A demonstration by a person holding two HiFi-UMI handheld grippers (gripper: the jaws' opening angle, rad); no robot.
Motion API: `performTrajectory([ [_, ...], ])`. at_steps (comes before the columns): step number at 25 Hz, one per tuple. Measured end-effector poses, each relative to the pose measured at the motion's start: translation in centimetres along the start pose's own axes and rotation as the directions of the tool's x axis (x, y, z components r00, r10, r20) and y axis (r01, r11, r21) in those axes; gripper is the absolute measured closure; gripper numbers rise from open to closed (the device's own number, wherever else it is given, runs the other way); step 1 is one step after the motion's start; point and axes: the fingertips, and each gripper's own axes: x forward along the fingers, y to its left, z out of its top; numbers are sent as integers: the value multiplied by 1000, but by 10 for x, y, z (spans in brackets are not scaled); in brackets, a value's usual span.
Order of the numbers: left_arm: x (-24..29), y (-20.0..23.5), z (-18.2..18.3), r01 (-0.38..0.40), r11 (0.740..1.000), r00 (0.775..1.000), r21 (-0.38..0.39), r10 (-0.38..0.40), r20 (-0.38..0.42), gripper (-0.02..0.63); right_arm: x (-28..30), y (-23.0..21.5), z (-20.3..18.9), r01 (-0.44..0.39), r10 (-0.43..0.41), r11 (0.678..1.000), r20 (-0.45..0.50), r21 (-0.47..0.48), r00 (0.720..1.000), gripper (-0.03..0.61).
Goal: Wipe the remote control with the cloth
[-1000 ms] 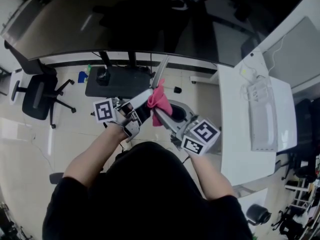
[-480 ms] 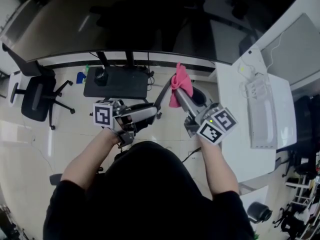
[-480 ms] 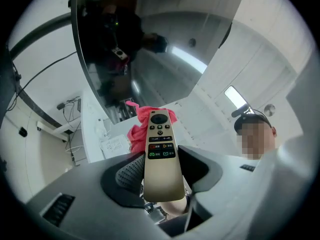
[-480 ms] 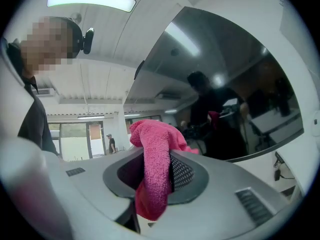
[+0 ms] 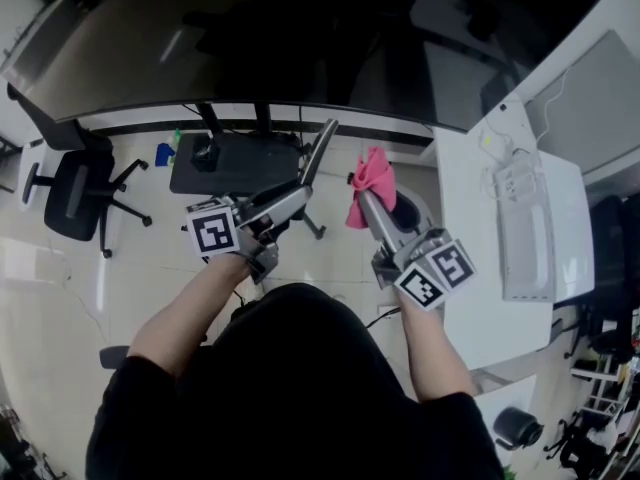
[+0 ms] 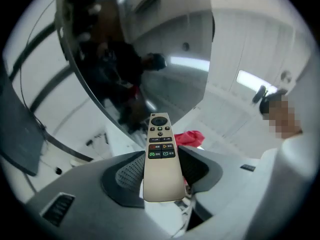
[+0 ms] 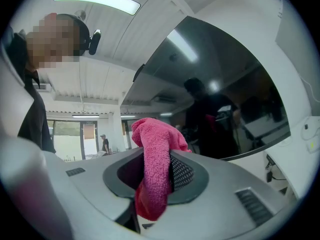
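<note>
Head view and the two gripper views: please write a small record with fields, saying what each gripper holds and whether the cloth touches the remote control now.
left gripper: shut on the slim beige remote control with dark buttons; button end points away from the gripper
right gripper: shut on the pink microfibre cloth, bunched, one fold sticking out ahead
contact: none; in the head view cloth and remote are apart, side by side
wiping: not under way at this moment
</note>
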Motion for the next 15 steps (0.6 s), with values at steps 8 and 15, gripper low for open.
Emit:
performTrajectory([
  [8, -61, 109, 17, -568, 561, 748, 602, 656, 95, 404, -24, -7, -57, 133, -158, 980, -174, -146, 972, 469],
  [15, -124, 232, 10, -739, 348, 493, 577, 863, 111, 405, -43, 5, -81, 174, -210, 972, -248, -158, 946, 469],
])
